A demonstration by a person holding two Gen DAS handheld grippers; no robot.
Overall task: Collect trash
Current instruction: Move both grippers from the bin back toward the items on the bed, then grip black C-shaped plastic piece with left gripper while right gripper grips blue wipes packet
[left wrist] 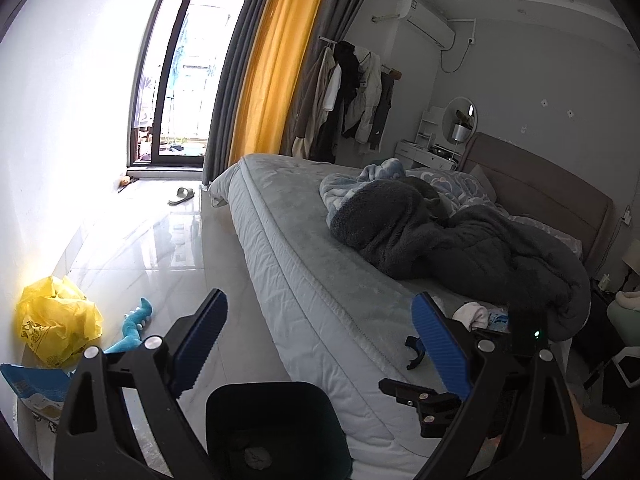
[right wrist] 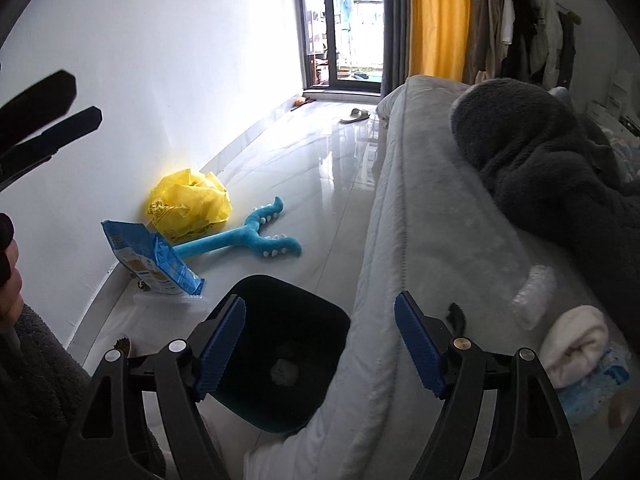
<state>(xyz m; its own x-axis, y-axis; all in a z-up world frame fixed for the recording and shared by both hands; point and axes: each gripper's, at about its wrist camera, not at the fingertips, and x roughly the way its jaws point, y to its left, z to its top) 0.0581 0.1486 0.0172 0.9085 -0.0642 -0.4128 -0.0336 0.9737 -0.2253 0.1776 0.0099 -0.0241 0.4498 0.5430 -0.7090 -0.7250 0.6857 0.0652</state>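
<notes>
Both grippers are released and hold nothing: the right gripper hangs over the dark bin at lower centre, a crumpled scrap already inside, and the left gripper stands wide above the same bin beside the bed. Trash left on the floor lies at centre left by the wall: a yellow bag and a blue packet, touching a blue toy. Next, I judge, reach for the packet, pinch a loose edge, and leave the toy.
</notes>
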